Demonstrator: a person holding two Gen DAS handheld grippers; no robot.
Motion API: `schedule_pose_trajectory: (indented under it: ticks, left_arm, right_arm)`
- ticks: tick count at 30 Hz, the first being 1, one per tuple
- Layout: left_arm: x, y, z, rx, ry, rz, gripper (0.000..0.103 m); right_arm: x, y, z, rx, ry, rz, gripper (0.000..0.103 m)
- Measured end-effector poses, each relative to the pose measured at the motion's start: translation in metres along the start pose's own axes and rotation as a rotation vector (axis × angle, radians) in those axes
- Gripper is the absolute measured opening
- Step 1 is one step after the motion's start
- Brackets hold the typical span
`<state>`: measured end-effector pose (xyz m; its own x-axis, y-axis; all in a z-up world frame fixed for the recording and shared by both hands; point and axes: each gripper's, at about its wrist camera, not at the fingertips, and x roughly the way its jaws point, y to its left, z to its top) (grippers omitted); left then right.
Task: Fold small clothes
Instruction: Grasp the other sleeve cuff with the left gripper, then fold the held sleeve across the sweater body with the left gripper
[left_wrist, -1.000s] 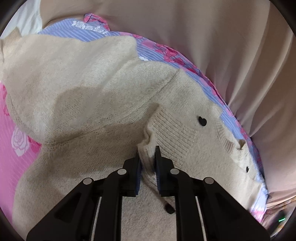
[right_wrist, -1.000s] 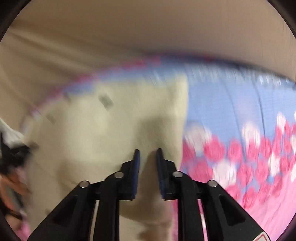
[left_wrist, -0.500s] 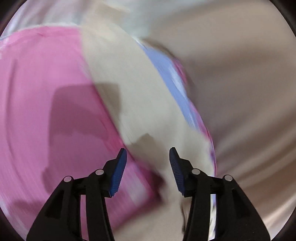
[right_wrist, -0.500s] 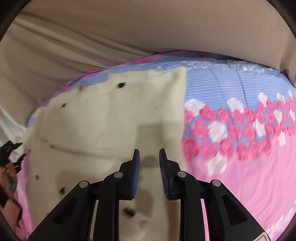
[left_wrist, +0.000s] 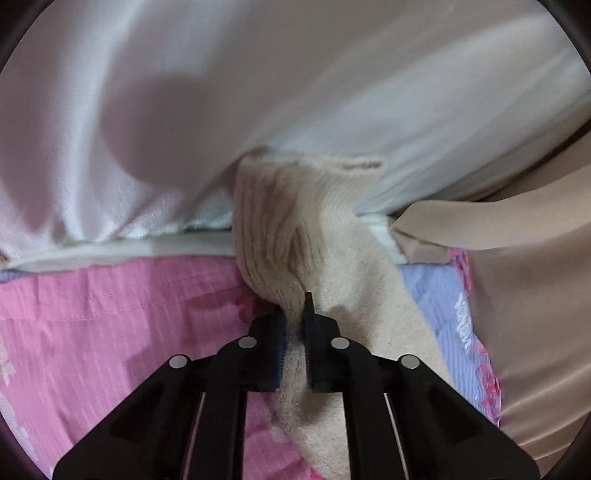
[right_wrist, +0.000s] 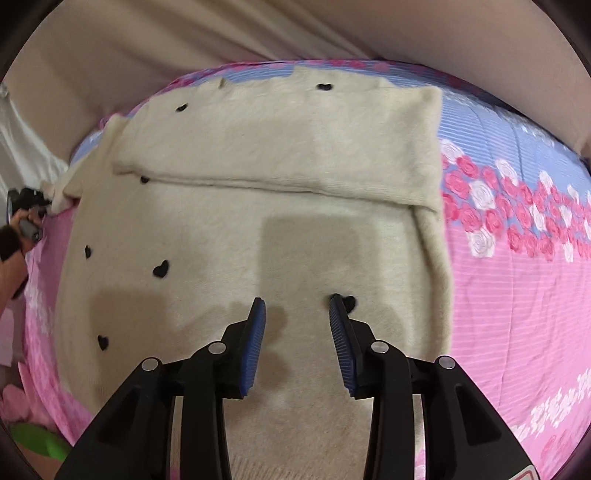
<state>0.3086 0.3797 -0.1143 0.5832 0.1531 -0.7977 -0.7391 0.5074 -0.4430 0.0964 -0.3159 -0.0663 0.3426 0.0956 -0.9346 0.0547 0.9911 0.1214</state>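
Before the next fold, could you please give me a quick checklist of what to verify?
1. Left tongs shut on the sweater's ribbed cuff: ok.
2. Right tongs opening, nothing between them: ok.
3. First sleeve folded across the body: ok.
4. Body lying flat on the blanket: ok.
5. Cuff free of the white cloth behind it: cannot tell.

The right tool (right_wrist: 297, 314) hangs over a cream cardigan (right_wrist: 258, 206) with black heart buttons, its jaws opening — nothing between them. One sleeve (right_wrist: 288, 136) lies folded across the frame's upper middle — on a pink-and-blue floral bedspread (right_wrist: 517, 266).
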Motion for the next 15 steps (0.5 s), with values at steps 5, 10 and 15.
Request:
schedule_pose_trajectory:
  ticks: [5, 10, 15]
  left_arm:
    - [-0.068, -0.051, -0.017, 0.215, -0.123, -0.103, 0.005]
    - [-0.167, -0.142, -0.07, 0.422, -0.174, -0.391, 0.005]
    - [-0.234, -0.231, -0.166, 0.641, -0.1, -0.64, 0.006]
  right_arm:
    - [0.0, 0.009, 0.006, -0.018, -0.019, 0.026, 0.041]
    - [0.002, 0.009, 0.006, 0.026, -0.026, 0.084, 0.041]
    - [-0.007, -0.002, 0.003, 0.076, -0.067, 0.113, 0.041]
